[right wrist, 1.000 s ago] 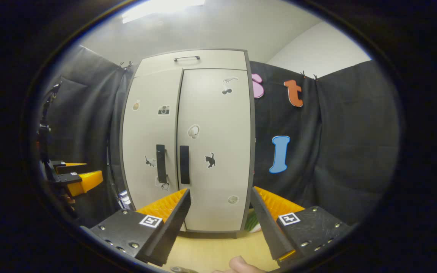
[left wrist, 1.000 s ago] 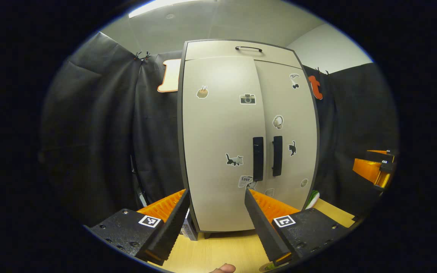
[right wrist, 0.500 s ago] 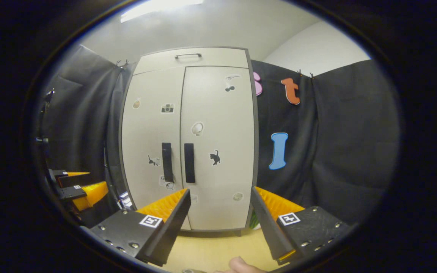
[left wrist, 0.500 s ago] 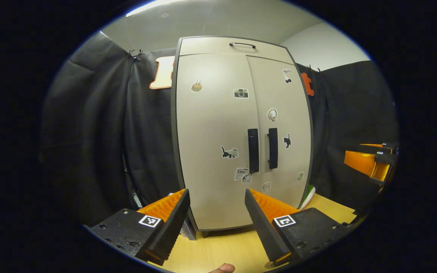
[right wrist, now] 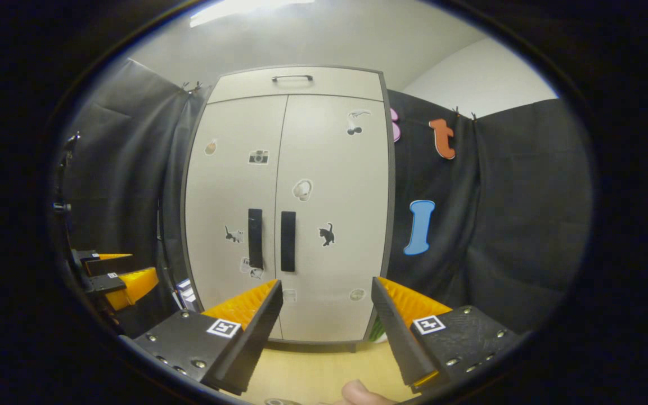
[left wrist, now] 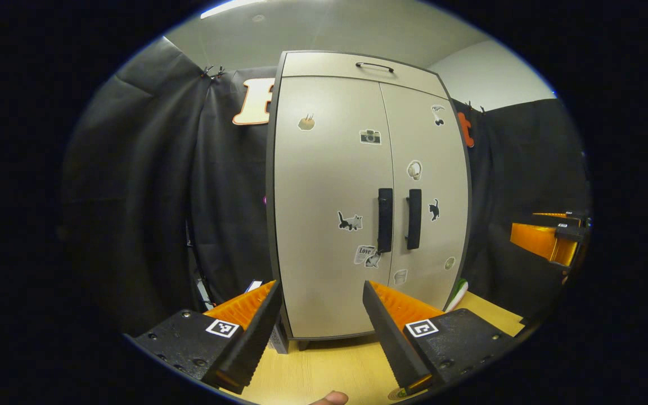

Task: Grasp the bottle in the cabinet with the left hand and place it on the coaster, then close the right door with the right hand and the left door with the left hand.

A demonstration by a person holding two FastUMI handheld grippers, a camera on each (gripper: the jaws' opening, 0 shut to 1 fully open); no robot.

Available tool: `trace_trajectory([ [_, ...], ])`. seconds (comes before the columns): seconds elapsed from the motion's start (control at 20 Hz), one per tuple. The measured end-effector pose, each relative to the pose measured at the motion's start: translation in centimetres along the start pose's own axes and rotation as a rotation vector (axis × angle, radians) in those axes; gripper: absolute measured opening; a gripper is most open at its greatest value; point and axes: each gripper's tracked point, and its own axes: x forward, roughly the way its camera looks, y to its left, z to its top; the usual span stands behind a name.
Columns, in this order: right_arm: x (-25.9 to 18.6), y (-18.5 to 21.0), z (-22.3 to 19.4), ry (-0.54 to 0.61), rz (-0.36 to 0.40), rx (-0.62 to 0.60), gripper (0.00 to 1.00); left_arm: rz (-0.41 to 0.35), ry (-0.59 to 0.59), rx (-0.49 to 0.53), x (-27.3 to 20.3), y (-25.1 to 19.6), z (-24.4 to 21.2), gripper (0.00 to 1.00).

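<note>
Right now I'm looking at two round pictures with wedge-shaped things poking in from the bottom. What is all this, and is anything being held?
Those wedges are the two fingers of hand-held grippers; a person carries one in each hand, and each has a camera looking along its fingers. The left gripper view shows the left gripper, the right gripper view the right gripper. Both stand open and hold nothing. Ahead is a pale cabinet on a wooden table, both doors shut, with two dark handles side by side and small stickers. Any bottle inside is hidden. Something green and white peeks from behind the cabinet's right side. A fingertip of the holding hand shows at the bottom.
</note>
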Motion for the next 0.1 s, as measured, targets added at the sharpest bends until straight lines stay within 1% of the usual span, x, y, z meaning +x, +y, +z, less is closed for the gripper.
trace_trajectory([
  [0.1, -0.04, -0.53, -0.29, 0.001, -0.014, -0.014, 0.96, -0.001, -0.019, 0.009, 0.5, -0.45, 0.55, 0.92],
])
